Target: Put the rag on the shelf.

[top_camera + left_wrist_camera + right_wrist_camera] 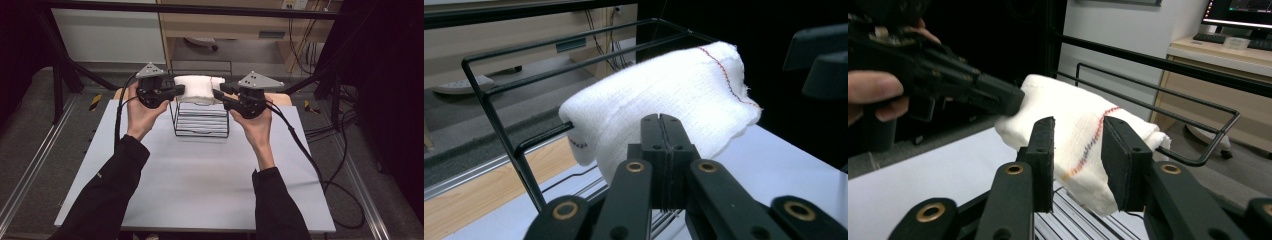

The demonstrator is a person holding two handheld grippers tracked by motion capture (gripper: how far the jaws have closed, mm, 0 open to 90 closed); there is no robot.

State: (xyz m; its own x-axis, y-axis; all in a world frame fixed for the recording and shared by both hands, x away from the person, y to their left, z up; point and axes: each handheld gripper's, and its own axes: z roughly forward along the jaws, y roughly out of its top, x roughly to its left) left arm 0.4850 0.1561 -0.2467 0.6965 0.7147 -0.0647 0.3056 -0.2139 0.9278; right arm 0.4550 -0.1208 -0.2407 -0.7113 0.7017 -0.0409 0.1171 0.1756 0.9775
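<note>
You had the white cloth (199, 89) draped over the top bars of the wire rack (201, 120) on the table (200, 180). Your left tool (661, 131) was clenched on its near edge, steadying it; your right tool (1077, 150) stood released, jaws apart beside the stitched end.

Both forearms in from bottom of frame, dark sleeves, converging toward upper centre. Left hand (141, 114) left of centre, wrapped round left gripper (176, 90), jaws pointing right, pressed together w/ no gap. Right hand (256, 126) right of centre, holding right gripper (217, 94), jaws pointing left, standing apart. Grippers level, tips facing each other, close but apart.
</note>
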